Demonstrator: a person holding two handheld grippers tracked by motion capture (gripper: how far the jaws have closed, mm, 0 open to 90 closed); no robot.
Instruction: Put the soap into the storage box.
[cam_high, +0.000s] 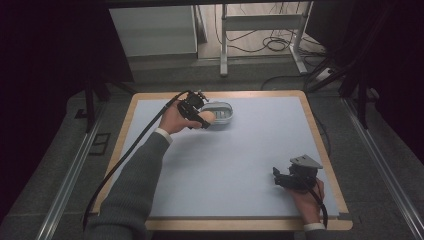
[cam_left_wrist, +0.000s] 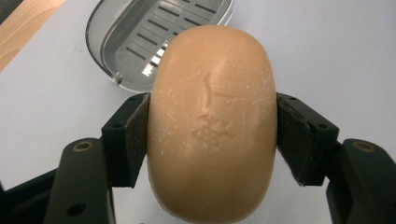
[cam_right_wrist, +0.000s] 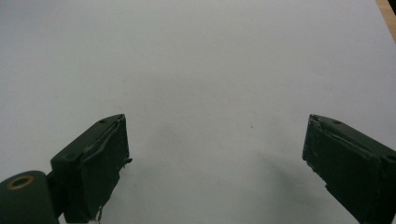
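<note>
The bar of soap looks firm, fairly light and smooth, so likely slippery; its 2 long flanks seem the best hold. The left gripper clamps it there, one of the fingers on each flank, just beside the soap dish. Far from the dish, the right gripper rests on the worktop, fingers wide and empty.

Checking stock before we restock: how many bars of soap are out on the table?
1. The tan soap bar is clamped in the left claw, held by the near edge of the grey slotted soap dish. The dish's visible part holds none.
</note>
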